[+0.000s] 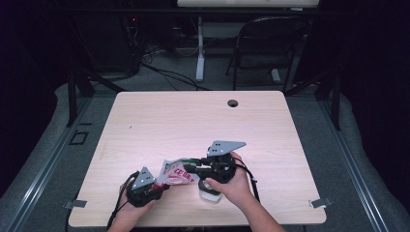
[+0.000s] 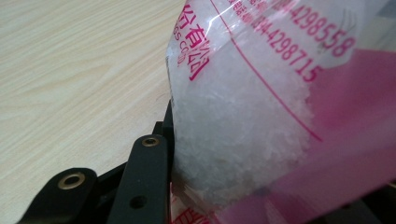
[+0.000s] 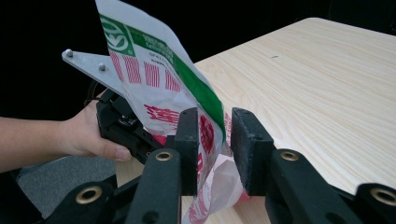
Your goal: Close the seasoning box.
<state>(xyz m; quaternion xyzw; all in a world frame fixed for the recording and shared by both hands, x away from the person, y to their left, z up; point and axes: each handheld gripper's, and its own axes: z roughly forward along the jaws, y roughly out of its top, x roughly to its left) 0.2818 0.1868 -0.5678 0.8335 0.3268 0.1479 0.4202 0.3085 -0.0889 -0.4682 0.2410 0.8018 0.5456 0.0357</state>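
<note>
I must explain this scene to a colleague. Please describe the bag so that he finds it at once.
On the light wooden table, look at the near edge between the two hands. There lies the bag, a clear plastic pouch of white crystals, with pink print and a green stripe.

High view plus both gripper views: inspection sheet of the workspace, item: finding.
Surface: light wood table, round hole near the far edge.
Job's things: printed plastic bag of white granules, held off the table.
Clutter: white container under the right hand.
Grippers: left gripper clamped on the bag's full end; right gripper jaws apart around the bag's top.
Cables: one trailing from each gripper.
Surroundings: folding chair, dark floor.
</note>
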